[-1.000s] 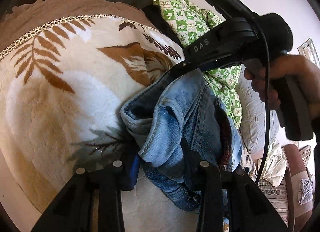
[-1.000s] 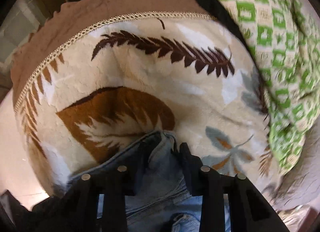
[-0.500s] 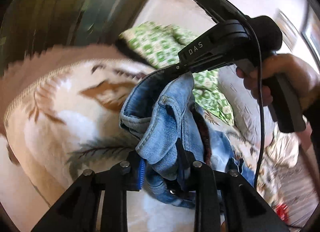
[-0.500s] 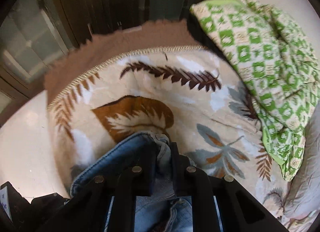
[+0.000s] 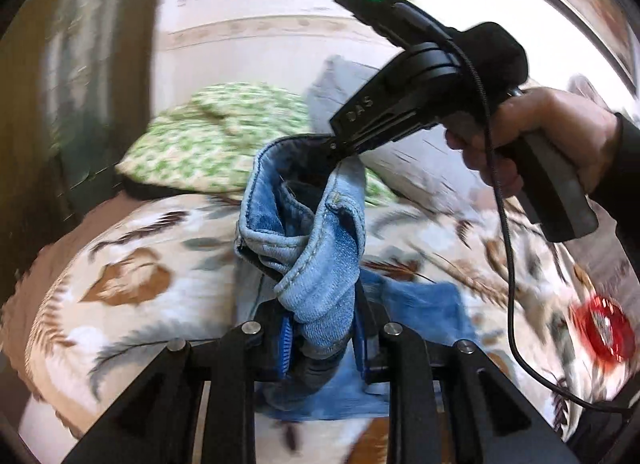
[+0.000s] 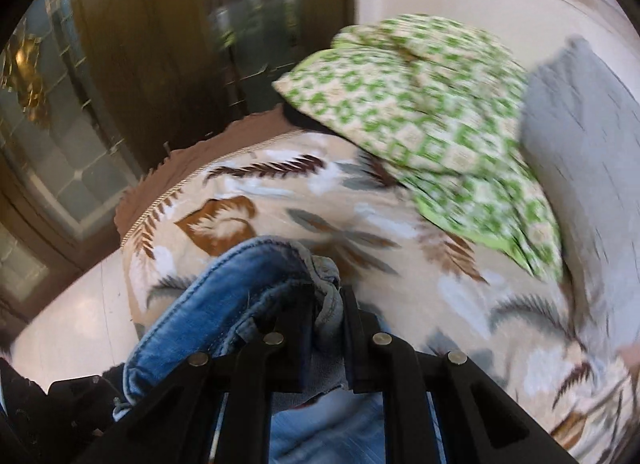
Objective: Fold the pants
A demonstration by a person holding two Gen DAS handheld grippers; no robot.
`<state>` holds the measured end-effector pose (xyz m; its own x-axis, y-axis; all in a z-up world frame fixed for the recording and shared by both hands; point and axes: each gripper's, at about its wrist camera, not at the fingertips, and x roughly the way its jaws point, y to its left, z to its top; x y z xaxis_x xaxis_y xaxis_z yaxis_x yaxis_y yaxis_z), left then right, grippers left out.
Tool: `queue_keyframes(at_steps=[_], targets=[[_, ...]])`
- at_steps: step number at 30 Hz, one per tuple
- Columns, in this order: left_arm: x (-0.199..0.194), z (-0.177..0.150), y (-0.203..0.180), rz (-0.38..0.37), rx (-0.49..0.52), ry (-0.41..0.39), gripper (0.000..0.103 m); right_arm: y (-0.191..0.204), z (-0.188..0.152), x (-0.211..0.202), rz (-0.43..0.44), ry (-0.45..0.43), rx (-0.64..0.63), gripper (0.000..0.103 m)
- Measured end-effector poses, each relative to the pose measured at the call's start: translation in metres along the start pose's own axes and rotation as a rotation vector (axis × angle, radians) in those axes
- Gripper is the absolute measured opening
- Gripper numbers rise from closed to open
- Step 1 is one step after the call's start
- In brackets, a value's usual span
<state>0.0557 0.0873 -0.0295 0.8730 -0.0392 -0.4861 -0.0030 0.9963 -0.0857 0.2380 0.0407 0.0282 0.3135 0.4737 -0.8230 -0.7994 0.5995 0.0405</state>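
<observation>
Blue denim pants [image 5: 316,248] hang bunched between my two grippers above a bed. My left gripper [image 5: 322,334] is shut on a thick fold of the denim. My right gripper [image 5: 340,144] shows in the left wrist view, held by a hand, and pinches the waistband edge above. In the right wrist view the right gripper [image 6: 326,304] is shut on the denim [image 6: 240,284], which drapes down to the left. The rest of the pants [image 5: 416,304] trails on the blanket below.
The bed carries a cream blanket with brown leaf print [image 6: 280,204]. A green checked quilt [image 6: 432,112] and a grey pillow [image 6: 580,136] lie at the bed's head. A dark wooden cabinet with glass [image 6: 120,64] stands beside the bed. A red round object [image 5: 604,324] lies at right.
Both grippers have risen well above the bed with the pants, lifting the waist end clear of the blanket. Both views have tilted up towards the wall.
</observation>
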Motion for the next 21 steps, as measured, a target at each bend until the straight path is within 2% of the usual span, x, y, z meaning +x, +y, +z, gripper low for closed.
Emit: queue_keyframes(at_steps=[4,7,10,15,17,18,21], targets=[[0.025,-0.008,-0.051,-0.07,0.099,0.063,0.025,-0.054,-0.044,-0.008,-0.023,0.013,0.11,0.013],[0.049,-0.021,-0.084,-0.112,0.159,0.127,0.024,-0.091,-0.08,0.001,-0.033,0.047,0.204,0.013],[0.066,-0.036,-0.108,-0.12,0.227,0.18,0.024,-0.12,-0.118,0.021,-0.031,0.094,0.286,0.013],[0.099,-0.069,-0.125,-0.136,0.293,0.312,0.024,-0.15,-0.169,0.052,-0.009,0.137,0.396,0.013],[0.103,-0.08,-0.132,-0.122,0.338,0.308,0.024,-0.153,-0.184,0.066,-0.016,0.159,0.412,0.013],[0.103,-0.082,-0.135,-0.111,0.365,0.298,0.024,-0.154,-0.189,0.069,-0.01,0.143,0.427,0.013],[0.105,-0.08,-0.131,-0.119,0.347,0.312,0.024,-0.159,-0.197,0.068,0.007,0.093,0.468,0.013]])
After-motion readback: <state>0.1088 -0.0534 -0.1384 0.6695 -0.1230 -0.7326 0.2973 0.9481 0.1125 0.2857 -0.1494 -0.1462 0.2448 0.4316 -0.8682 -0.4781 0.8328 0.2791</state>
